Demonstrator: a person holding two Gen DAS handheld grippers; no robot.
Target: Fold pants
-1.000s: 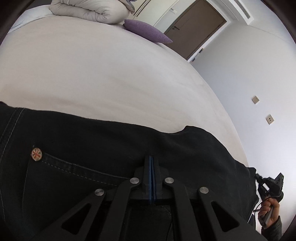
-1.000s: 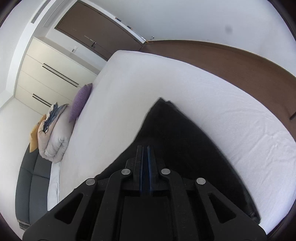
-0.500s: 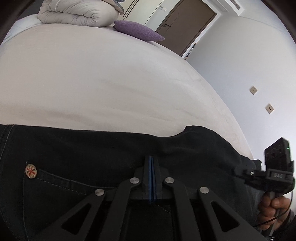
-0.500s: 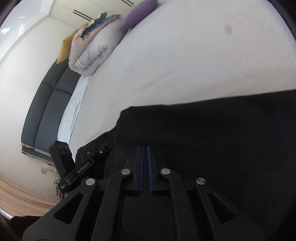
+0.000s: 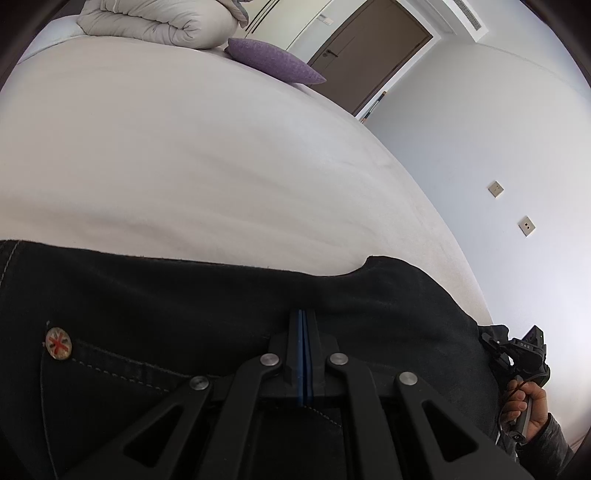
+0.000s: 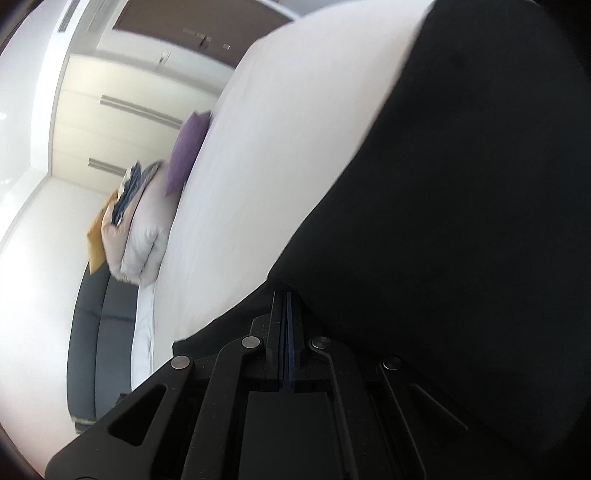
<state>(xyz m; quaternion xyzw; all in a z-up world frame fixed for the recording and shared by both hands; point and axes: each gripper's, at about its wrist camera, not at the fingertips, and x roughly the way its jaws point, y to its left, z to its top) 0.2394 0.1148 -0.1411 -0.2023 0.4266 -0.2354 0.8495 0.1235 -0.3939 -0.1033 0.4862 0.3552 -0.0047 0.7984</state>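
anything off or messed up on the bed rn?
Nothing stands out. The black pants lie on the white bed, both grippers' jaws closed over the fabric. The folded duvet and purple cushion sit tidy at the far end. The right wrist view is motion-blurred.

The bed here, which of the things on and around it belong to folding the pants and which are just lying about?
Part of the job:
- black pants spread on the white bed
- left gripper, shut on the pants
- right gripper, shut on the pants

Just lying about:
- purple cushion
- rolled white duvet
- dark sofa beside the bed
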